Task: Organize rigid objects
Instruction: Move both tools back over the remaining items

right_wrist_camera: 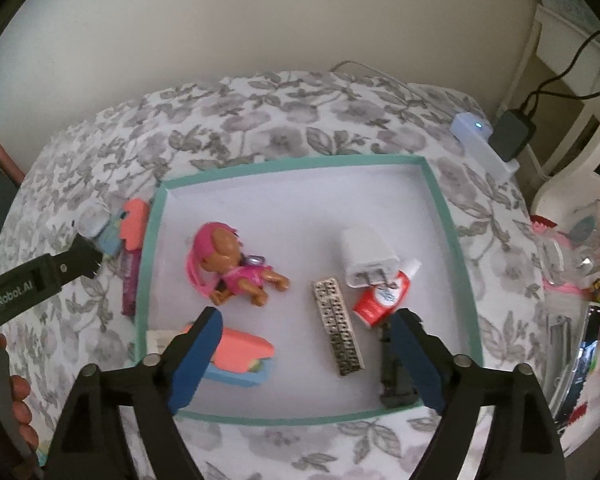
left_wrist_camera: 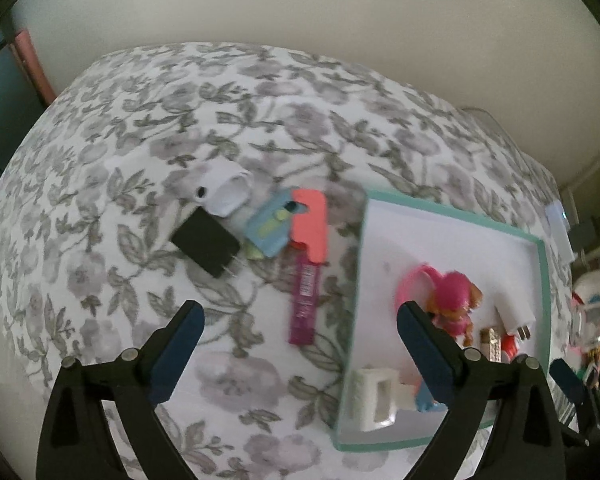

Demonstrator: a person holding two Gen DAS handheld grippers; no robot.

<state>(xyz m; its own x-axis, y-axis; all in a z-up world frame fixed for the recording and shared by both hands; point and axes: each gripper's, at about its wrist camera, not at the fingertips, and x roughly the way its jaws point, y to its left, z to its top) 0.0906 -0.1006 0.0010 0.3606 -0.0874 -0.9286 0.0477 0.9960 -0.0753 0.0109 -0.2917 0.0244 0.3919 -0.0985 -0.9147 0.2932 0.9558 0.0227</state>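
A teal-rimmed white tray (right_wrist_camera: 300, 162) lies on the floral cloth. In it are a pink toy dog (right_wrist_camera: 230, 264), a white charger (right_wrist_camera: 366, 258), a red and white tube (right_wrist_camera: 382, 298), a studded silver bar (right_wrist_camera: 338, 332), a black item (right_wrist_camera: 396, 376) and a coral and blue piece (right_wrist_camera: 240, 358). My right gripper (right_wrist_camera: 308, 316) hangs open above them, holding nothing. Left of the tray (left_wrist_camera: 540, 280) lie a black charger (left_wrist_camera: 206, 242), a white case (left_wrist_camera: 226, 194), a blue and coral piece (left_wrist_camera: 270, 226) and a purple tube (left_wrist_camera: 305, 300). My left gripper (left_wrist_camera: 298, 312) is open and empty over the tube.
A white power strip (right_wrist_camera: 480, 140) with a black adapter (right_wrist_camera: 514, 134) sits at the cloth's far right edge. Bags and colourful clutter (right_wrist_camera: 580, 264) crowd the right side. A hand (right_wrist_camera: 18, 400) holds the left gripper's handle. A plain wall stands behind.
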